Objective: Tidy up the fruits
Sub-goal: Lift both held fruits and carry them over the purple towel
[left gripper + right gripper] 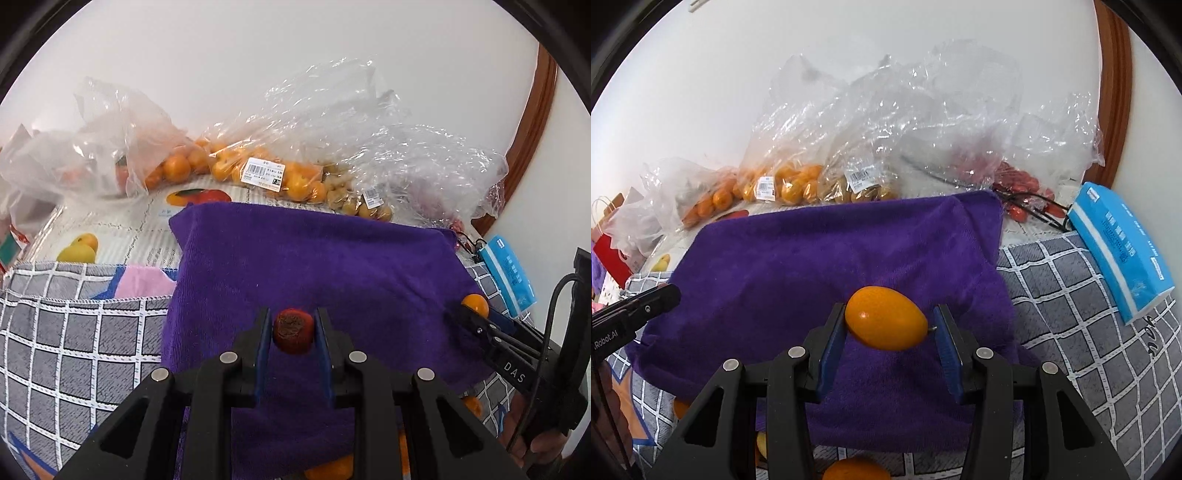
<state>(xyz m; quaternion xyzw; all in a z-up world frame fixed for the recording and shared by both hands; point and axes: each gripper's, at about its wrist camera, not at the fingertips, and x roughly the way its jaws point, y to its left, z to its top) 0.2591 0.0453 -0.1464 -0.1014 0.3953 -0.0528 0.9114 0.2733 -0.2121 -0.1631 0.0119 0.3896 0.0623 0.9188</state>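
Note:
My left gripper [293, 330] is shut on a small red fruit [293, 335] with a brown dried end, held above the purple towel [314, 266]. My right gripper [890, 325] is shut on an oval orange fruit [885, 323] over the same towel [831, 258]; it also shows at the right of the left wrist view [475, 303]. The left gripper's tip shows at the left edge of the right wrist view [661, 297]. More orange fruits lie at the near edge [855, 469], partly hidden by the grippers.
Clear plastic bags of oranges [229, 166] and small brown fruits [860, 188] lie behind the towel, and red fruits [1019, 181] at the back right. A blue tissue pack [1119, 240] lies on the grey checked cloth [1071, 314] at right. A red paper bag [609, 254] stands far left.

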